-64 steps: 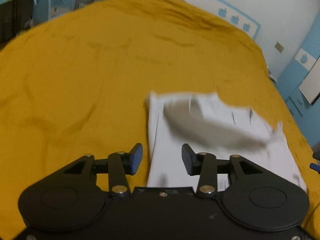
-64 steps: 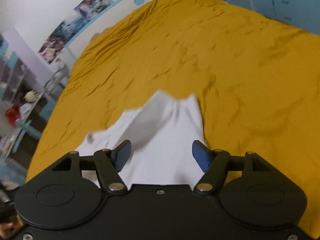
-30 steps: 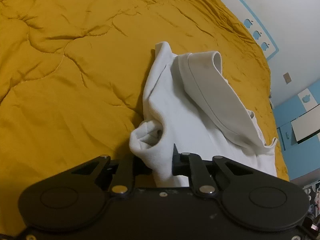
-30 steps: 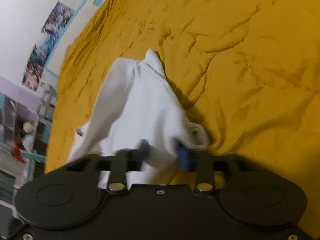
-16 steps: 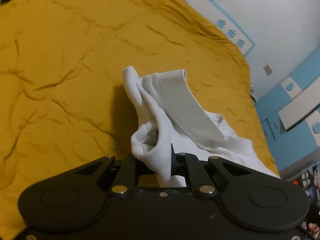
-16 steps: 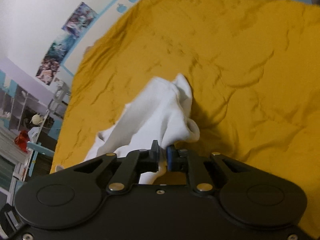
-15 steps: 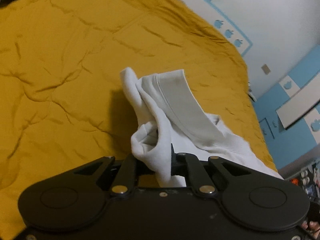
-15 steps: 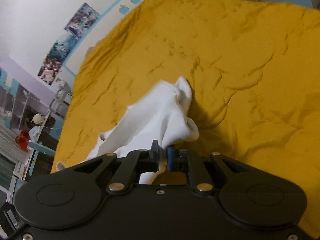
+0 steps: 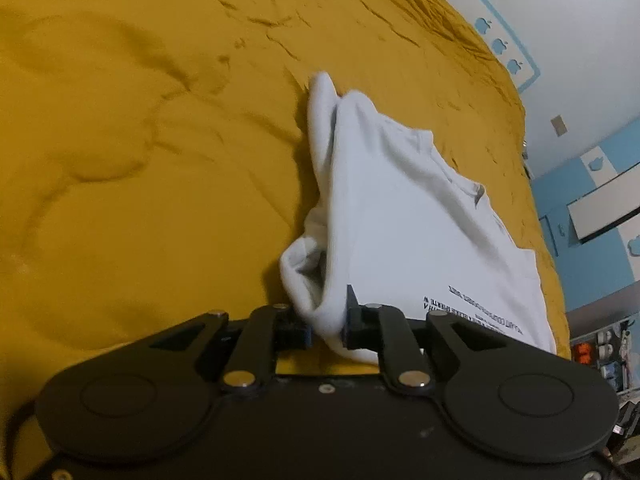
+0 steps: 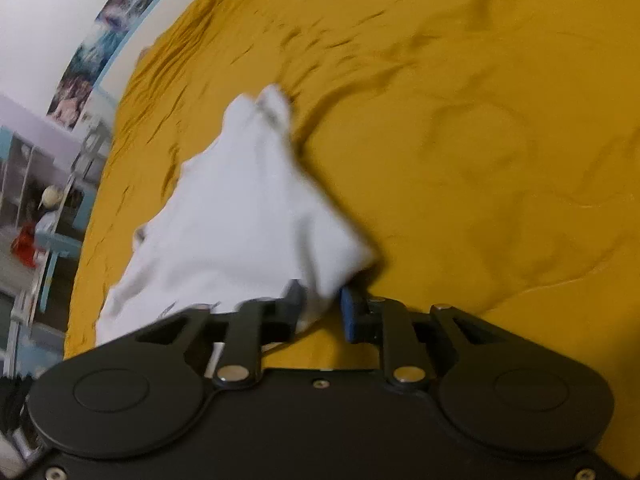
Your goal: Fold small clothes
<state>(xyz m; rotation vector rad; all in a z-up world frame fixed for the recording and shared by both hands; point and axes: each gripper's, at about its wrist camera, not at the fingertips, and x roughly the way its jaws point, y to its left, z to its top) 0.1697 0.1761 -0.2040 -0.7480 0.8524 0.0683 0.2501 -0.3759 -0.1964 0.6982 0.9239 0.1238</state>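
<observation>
Since half a second ago the collar band has dropped out of sight and I see the white garment's printed face turned up, spread flatter on the bed.

My left gripper (image 9: 326,322) is clenched on a bunched fold at the near left corner of the white garment (image 9: 400,216), which fans away from the jaws to the right over the yellow bedspread (image 9: 140,160). My right gripper (image 10: 320,308) has a corner of the same garment (image 10: 240,208) between its fingers, but that view is blurred and a gap shows beside the blue pad (image 10: 351,312), so I cannot tell whether it grips. Small dark print (image 9: 472,314) runs along the garment's near edge, upside down and too fine for me to read.
</observation>
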